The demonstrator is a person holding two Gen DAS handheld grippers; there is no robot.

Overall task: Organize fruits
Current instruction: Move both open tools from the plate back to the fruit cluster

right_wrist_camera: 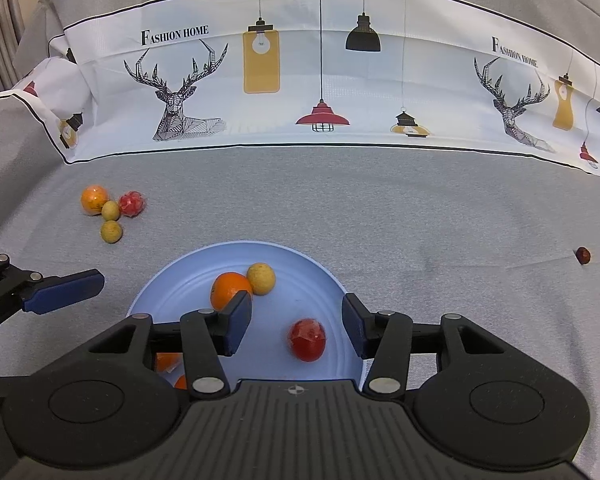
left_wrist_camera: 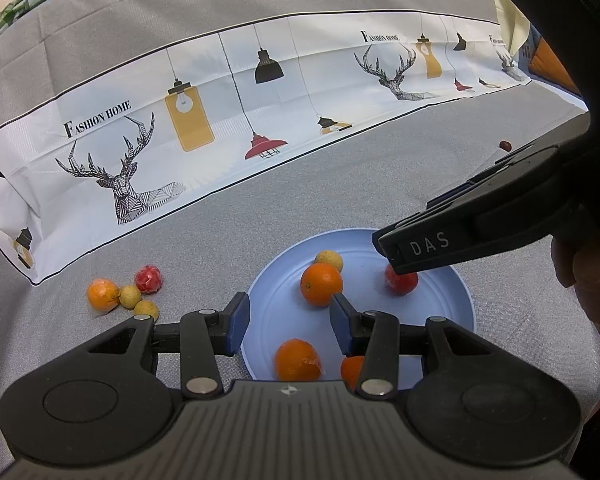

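Observation:
A light blue plate (left_wrist_camera: 440, 320) (right_wrist_camera: 172, 292) lies on the grey cloth. On it are an orange (left_wrist_camera: 321, 284) (right_wrist_camera: 231, 290), a small yellow fruit (left_wrist_camera: 329, 260) (right_wrist_camera: 261, 278) and a red fruit (left_wrist_camera: 401, 280) (right_wrist_camera: 307, 339). Two more oranges (left_wrist_camera: 297, 360) sit near the plate's front and are partly hidden in the right wrist view. My left gripper (left_wrist_camera: 290, 320) hovers open over the plate's left part, holding nothing. My right gripper (right_wrist_camera: 296, 324) is open above the red fruit, its pads clear of it on both sides.
Left of the plate lies a cluster: an orange (right_wrist_camera: 95, 200), a red fruit (right_wrist_camera: 132, 203) and two yellow fruits (right_wrist_camera: 111, 231). A small dark red fruit (right_wrist_camera: 583, 255) sits alone far right. A printed white cloth band (right_wrist_camera: 320, 80) runs along the back.

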